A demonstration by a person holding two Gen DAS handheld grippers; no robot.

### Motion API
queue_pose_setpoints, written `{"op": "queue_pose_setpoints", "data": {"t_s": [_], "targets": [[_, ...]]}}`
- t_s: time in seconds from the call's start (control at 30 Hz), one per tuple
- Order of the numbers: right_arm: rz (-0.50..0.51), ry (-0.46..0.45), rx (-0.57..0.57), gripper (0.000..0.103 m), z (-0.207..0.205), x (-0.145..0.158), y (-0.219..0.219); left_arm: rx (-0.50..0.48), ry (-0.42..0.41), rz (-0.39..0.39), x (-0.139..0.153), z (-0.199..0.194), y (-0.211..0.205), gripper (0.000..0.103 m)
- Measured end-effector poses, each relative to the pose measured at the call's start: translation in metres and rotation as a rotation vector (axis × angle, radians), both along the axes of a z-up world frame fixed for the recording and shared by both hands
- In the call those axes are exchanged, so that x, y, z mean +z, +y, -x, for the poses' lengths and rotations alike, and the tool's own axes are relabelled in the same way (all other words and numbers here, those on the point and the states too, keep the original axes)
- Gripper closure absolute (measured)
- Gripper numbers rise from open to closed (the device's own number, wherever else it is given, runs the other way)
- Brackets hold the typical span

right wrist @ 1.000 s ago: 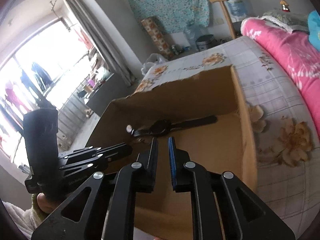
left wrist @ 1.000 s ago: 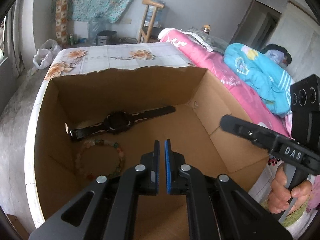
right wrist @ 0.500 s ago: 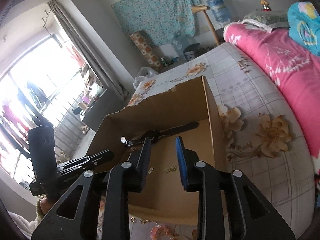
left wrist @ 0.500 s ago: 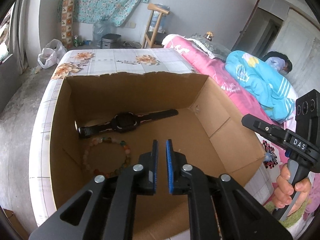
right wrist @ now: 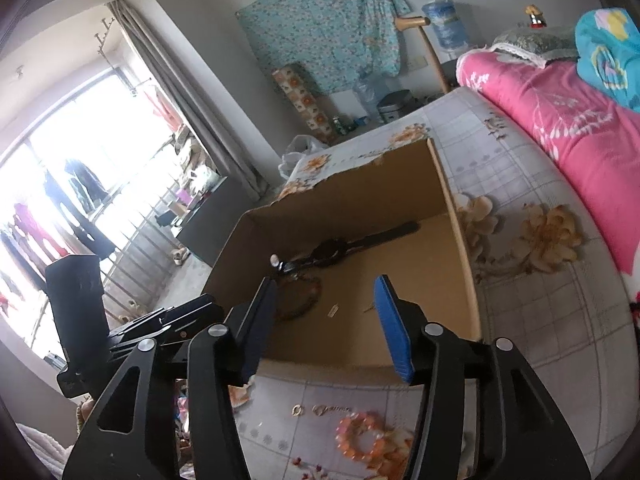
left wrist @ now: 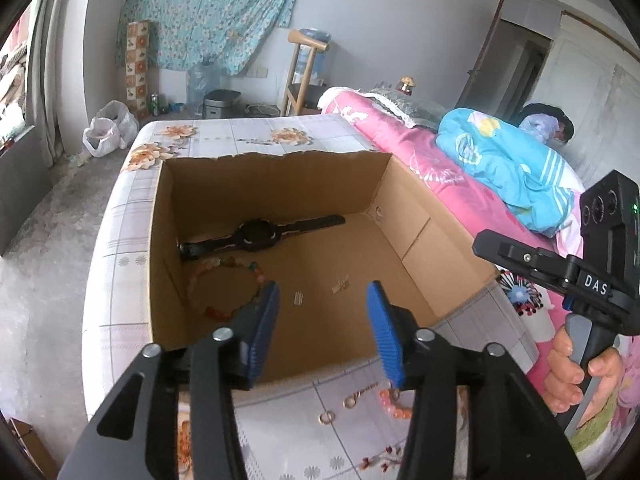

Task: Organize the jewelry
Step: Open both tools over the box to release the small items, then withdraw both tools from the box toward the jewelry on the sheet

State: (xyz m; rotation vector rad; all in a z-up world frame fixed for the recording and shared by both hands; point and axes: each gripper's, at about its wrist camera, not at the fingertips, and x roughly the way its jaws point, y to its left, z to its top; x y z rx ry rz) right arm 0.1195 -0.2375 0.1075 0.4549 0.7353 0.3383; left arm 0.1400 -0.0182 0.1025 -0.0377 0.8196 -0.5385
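Left wrist: cardboard box [left wrist: 416, 236] rim seemingly clears opening tool [left wrist: 322, 296].

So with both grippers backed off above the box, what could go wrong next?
1. The small gold rings and orange bead bracelet on the floral bedsheet lie partly under the opening, empty left gripper and right gripper: easy to miss.
2. Tiny pieces inside the brown cardboard box sit loose, hard to pinch again.

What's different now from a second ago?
Both grippers, left and right, have pulled back from the cardboard box, jaws opening, nothing between them. Two small pieces now show on its floor. Watch and bead bracelet unmoved.
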Motion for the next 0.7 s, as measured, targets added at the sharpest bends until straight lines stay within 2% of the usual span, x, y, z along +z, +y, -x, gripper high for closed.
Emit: {"op": "queue_pose_setpoints", "data": {"t_s": [0.33,0.7], "targets": [[0.008,0.008,0.016,0.041,0.02,0.0,0.007,-0.039,-0.007,-0.014,-0.003,0.037,0.003,0.044],[0.008,0.037,0.026,0.032,0.031,-0.01,0.012,-0.032,0.048,-0.035,-0.023,0.055,0.005,0.037]]}}
